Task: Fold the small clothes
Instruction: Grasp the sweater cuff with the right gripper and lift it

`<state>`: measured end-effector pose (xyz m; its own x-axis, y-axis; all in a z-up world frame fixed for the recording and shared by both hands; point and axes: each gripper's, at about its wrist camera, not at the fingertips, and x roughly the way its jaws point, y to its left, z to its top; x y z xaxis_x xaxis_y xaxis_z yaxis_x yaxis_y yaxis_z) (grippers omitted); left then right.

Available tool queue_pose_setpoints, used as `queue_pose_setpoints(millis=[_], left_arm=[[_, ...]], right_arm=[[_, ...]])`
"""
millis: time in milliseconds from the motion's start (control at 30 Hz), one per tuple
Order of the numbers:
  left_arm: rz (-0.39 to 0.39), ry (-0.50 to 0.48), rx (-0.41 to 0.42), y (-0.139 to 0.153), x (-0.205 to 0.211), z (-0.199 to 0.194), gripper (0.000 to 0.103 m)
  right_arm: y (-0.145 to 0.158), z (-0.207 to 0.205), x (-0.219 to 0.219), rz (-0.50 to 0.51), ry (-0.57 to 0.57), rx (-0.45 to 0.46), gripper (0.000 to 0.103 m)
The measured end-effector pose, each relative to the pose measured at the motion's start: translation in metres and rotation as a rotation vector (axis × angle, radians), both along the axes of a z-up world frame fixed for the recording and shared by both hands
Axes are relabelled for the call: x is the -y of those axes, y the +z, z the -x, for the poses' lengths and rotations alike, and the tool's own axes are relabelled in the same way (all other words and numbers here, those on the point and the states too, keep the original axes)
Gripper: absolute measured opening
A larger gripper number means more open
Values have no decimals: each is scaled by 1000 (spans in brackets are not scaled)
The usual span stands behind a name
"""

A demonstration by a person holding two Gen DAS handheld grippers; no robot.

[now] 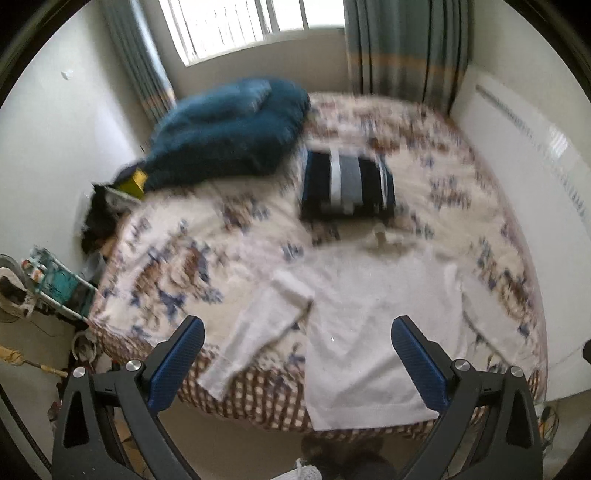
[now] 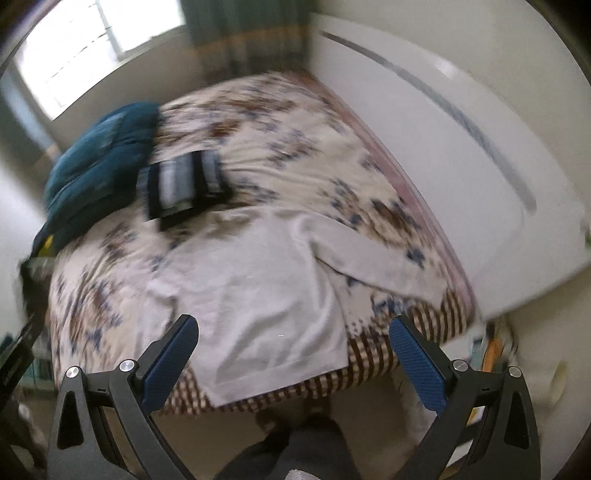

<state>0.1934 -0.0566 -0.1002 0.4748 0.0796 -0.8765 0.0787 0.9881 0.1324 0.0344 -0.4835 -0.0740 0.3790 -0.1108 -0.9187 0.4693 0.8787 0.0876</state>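
yellow box [image 1: 135,181] clear in left view only

Bright window [image 1: 236,26], grey-green curtains [image 1: 402,48], floral bed [image 1: 229,243]

A white long-sleeved top [image 1: 373,332] lies spread flat on the near part of the flower-patterned bed [image 1: 207,236], its bottom edge hanging over the bed's front edge. Behind the top lies a folded dark striped garment [image 1: 347,184]. Left of that, further back, sits a heaped blue blanket [image 1: 229,136]. A window [image 1: 240,26] is behind the bed. A white wardrobe [image 1: 535,192] stands right of the bed.
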Motion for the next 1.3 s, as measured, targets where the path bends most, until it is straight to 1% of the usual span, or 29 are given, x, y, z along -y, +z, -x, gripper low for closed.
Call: queue_pose_setpoints(millis=[33, 100, 167, 233, 267, 300, 333, 367, 400, 433, 533, 567, 600, 633, 700, 767, 800, 833, 867, 900, 933, 967, 1000, 1067, 1100, 1167, 1233, 1267, 1300], left_arm=[[7, -5, -29, -20, 7, -14, 103], [-7, 5, -88, -60, 23, -39, 103], [-10, 13, -125, -96, 43, -62, 103], [-36, 26, -145, -143, 60, -73, 103], [-49, 27, -154, -157, 67, -79, 103], [-70, 29, -173, -179, 74, -81, 103], [-86, 33, -194, -198, 77, -83, 103], [-100, 44, -219, -222, 90, -94, 103], [-103, 53, -232, -235, 90, -94, 103], [-106, 62, -243, -244, 84, -80, 103], [-108, 80, -310, -292, 87, -78, 103], [-118, 87, -336, -313, 93, -82, 103], [-123, 90, -344, -325, 93, -82, 103], [-131, 95, -357, -337, 94, -86, 103], [-142, 112, -374, -362, 101, -93, 103], [-141, 121, -386, -377, 104, -98, 103], [-141, 124, -392, -385, 106, -101, 103], [-137, 126, -394, -390, 107, -105, 103], [-135, 128, -395, -395, 108, -107, 103], [-132, 128, -396, -399, 109, -110, 103], [-128, 127, -397, -404, 109, -112, 103], [-123, 127, -396, -407, 110, -114, 103], [-120, 127, -397, -408, 110, -116, 103], [-109, 131, -392, -407, 106, -120, 103], [-99, 136, -386, -405, 102, -122, 103], [-82, 148, -370, -398, 94, -124, 103], [-70, 167, -353, -391, 82, -128, 103], [-61, 180, -345, -386, 74, -130, 103], [-57, 194, -337, -382, 64, -132, 103]], right_arm=[[-20, 0, 15, 1, -40, -18, 103], [-69, 2, 54, 22, -149, -56, 103], [-119, 7, 94, 3, -245, -94, 103], [-165, 11, 131, -37, -332, -126, 103], [-191, 16, 152, -62, -377, -141, 103], [-220, 20, 175, -93, -433, -171, 103], [-249, 24, 198, -138, -483, -179, 103], [-269, 30, 214, -159, -519, -182, 103], [-296, 36, 236, -179, -575, -197, 102], [-323, 40, 258, -202, -622, -199, 101], [-384, 51, 306, -255, -737, -191, 95], [-406, 56, 324, -280, -780, -185, 92], [-429, 63, 340, -304, -836, -184, 89], [-445, 68, 351, -332, -885, -177, 89], [-482, 80, 370, -400, -993, -178, 83], [-511, 90, 386, -464, -1081, -142, 82], [-523, 94, 394, -483, -1121, -119, 77], [-530, 97, 399, -488, -1149, -96, 72], [-535, 99, 402, -485, -1172, -68, 64], [-539, 99, 406, -471, -1187, -48, 52], [-540, 98, 407, -449, -1195, -39, 44], [-539, 96, 408, -419, -1195, -27, 26], [-536, 92, 408, -374, -1189, -28, 14], [-526, 77, 405, -311, -1163, -29, 12], [-514, 65, 401, -261, -1128, -25, 12], [-492, 40, 391, -201, -1047, -21, 12], [-460, -1, 373, -158, -920, 12, 11], [-440, -31, 357, -137, -829, 30, 11], [-426, -52, 345, -132, -761, 56, 11]])
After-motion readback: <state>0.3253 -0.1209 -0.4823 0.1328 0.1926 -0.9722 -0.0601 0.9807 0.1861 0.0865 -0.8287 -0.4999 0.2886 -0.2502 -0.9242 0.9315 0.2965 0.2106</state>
